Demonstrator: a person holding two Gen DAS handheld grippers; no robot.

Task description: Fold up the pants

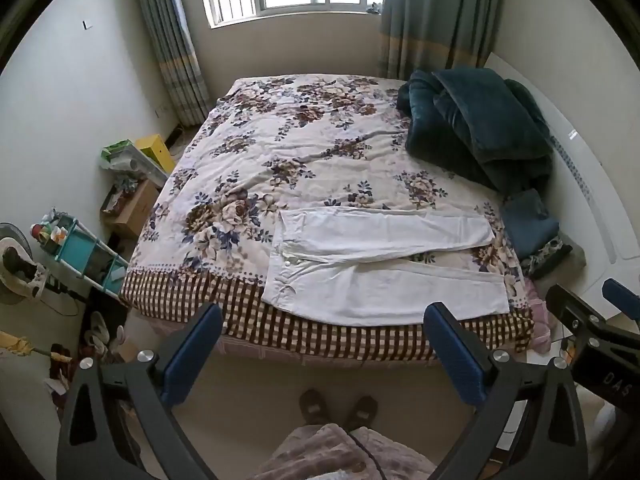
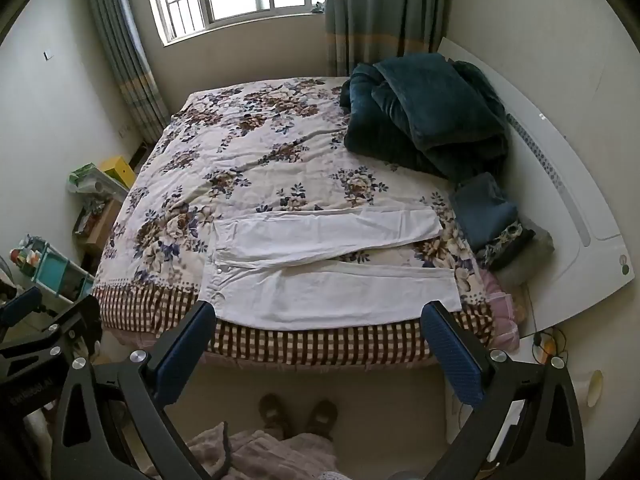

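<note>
- White cotton pants (image 1: pixel 376 276) lie flat along the near edge of the bed with the floral quilt (image 1: pixel 280 152), waistband to the left, both legs running right
- Left claw (image 1: pixel 324 320) is spread wide, empty, above the bed edge
- Right claw (image 2: pixel 320 320) is likewise spread, gripping nothing
- Dark teal plush blanket (image 1: pixel 476 124) is heaped at the bed's far right
</note>
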